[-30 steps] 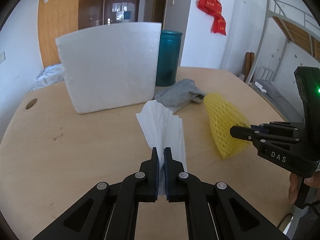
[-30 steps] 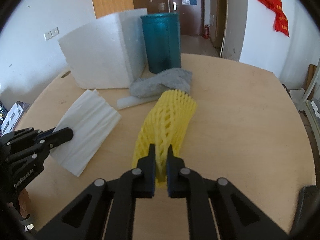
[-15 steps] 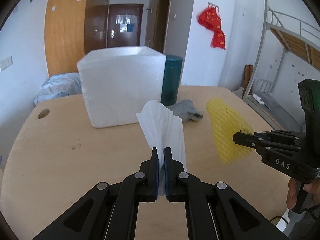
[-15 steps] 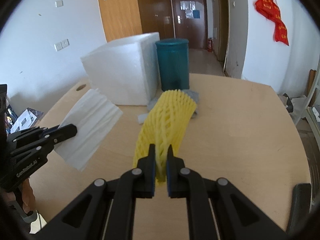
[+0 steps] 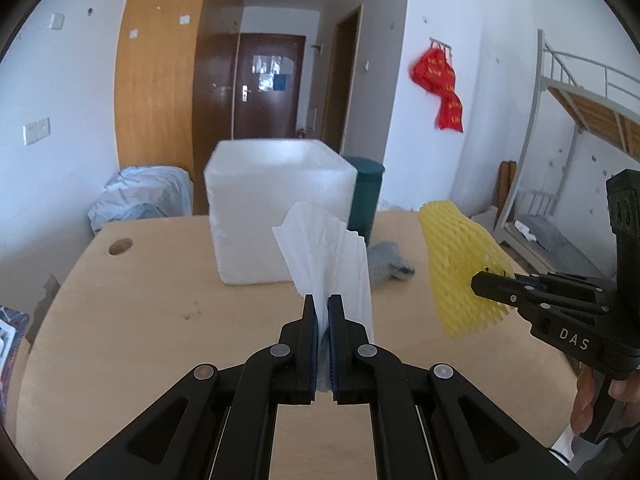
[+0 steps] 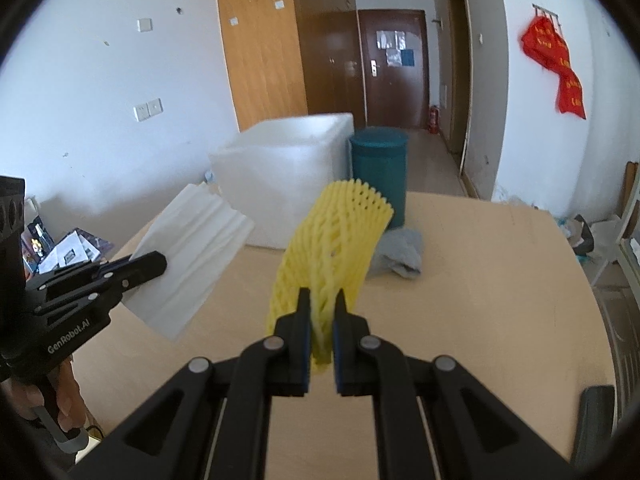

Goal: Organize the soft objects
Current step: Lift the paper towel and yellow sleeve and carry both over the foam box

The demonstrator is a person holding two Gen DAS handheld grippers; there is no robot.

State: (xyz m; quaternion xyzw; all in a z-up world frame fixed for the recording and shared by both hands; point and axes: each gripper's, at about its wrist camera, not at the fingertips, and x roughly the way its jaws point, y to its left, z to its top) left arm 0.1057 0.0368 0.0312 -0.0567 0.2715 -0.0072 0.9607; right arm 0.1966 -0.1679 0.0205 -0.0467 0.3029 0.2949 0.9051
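My left gripper (image 5: 323, 304) is shut on a folded white tissue (image 5: 328, 252) and holds it up above the wooden table (image 5: 160, 320). The tissue also shows in the right wrist view (image 6: 192, 256). My right gripper (image 6: 322, 300) is shut on a yellow foam net sleeve (image 6: 332, 248), lifted off the table; the sleeve shows at the right of the left wrist view (image 5: 460, 264). A grey cloth (image 6: 400, 252) lies on the table in front of a white foam box (image 5: 276, 208).
A teal cylindrical bin (image 6: 380, 168) stands just right of the foam box. A cable hole (image 5: 120, 246) is near the table's far left edge. A bunk bed frame (image 5: 580, 120) stands to the right of the table.
Both grippers have risen and pulled back from the table with the tissue and the yellow sleeve, which lay on the table a second ago. The box and bin look farther away.
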